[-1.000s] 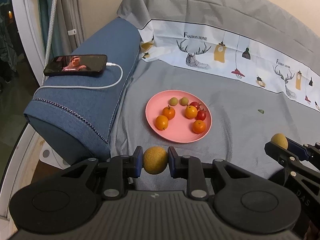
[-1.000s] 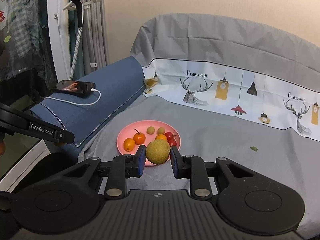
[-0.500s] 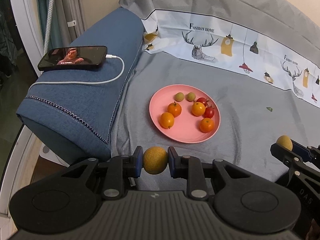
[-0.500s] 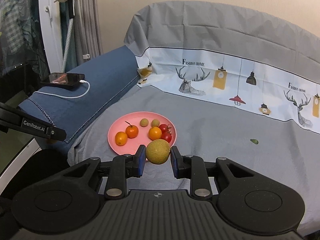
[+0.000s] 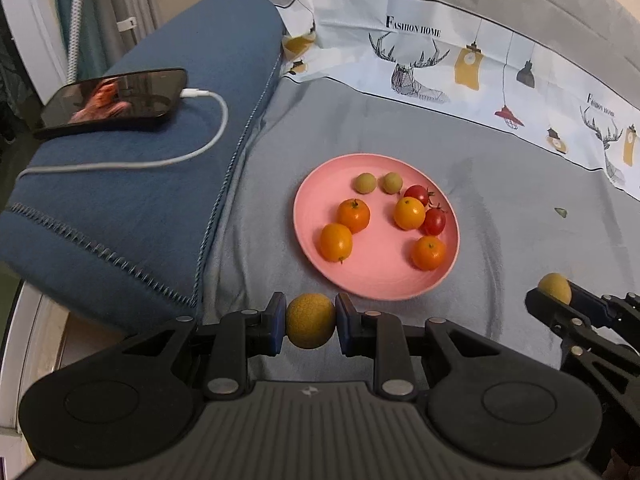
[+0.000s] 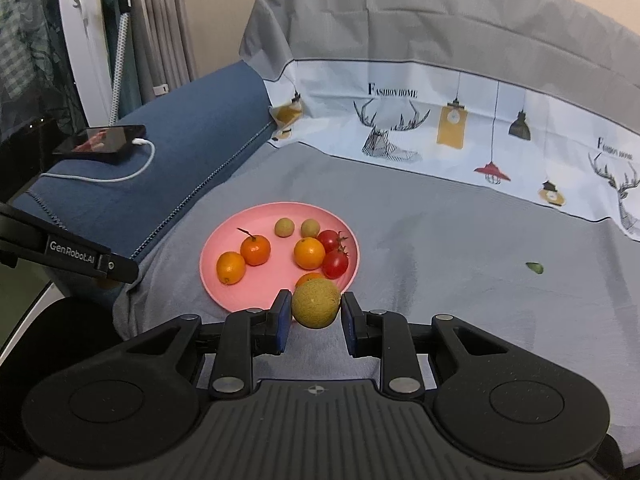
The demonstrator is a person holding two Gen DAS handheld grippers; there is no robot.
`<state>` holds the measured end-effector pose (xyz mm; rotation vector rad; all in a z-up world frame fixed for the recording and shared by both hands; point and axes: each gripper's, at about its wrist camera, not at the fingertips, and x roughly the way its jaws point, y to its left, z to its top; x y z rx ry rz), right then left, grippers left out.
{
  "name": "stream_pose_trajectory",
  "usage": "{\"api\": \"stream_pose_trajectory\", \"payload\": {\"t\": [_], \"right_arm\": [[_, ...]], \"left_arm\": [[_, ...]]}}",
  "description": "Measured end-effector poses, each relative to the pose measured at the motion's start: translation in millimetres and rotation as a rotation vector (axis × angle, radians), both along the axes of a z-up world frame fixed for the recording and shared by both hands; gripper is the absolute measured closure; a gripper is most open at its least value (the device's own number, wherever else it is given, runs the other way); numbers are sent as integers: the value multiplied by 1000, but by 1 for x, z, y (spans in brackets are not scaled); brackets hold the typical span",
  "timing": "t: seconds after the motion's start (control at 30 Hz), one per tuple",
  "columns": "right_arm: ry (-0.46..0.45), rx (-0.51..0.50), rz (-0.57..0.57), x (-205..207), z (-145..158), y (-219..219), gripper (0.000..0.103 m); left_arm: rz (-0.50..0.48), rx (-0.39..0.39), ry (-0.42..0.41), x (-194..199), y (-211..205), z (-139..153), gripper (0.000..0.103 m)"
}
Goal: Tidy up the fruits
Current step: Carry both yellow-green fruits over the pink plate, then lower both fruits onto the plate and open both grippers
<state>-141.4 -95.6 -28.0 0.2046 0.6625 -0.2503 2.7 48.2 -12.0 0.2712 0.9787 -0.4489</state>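
Mostly done, judging by the load already on the pink plate (image 5: 308,208), lying on the grey sofa cover (image 5: 500,184) ahead of both tools. Largest of the sorted lot: four small oranges (image 5: 336,242), two on the left half of the plate, two on the right. Next down: two cherry tomatoes (image 5: 435,221) touching each other at the right rim, then two small greenish fruits (image 5: 366,183) side by side at the far edge. Still to place: two rough-skinned yellow fruits, one per tool. Left tool (image 5: 311,322) pinching its yellow fruit (image 5: 311,322) between the blue pads, hanging over the cover just short of the plate's near rim. Right tool (image 6: 316,305) likewise pinching a second yellow fruit (image 6: 316,303), carried at the plate's near right edge and covering part of one orange behind it. Neither held fruit touching the plate yet. Off to the right of the right tool, well apart from the plate, a tiny green scrap (image 6: 534,267) on the cover; too small to tell whether fruit or leaf, so possibly one more item left.
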Motion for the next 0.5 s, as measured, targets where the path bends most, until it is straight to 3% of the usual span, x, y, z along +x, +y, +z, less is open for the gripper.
{"api": "stream_pose_trajectory", "payload": {"t": [0.5], "right_arm": [[23,0,41,87,-32,-27,75]], "left_arm": [[-18,39,11,73,-57,-36,74]]}}
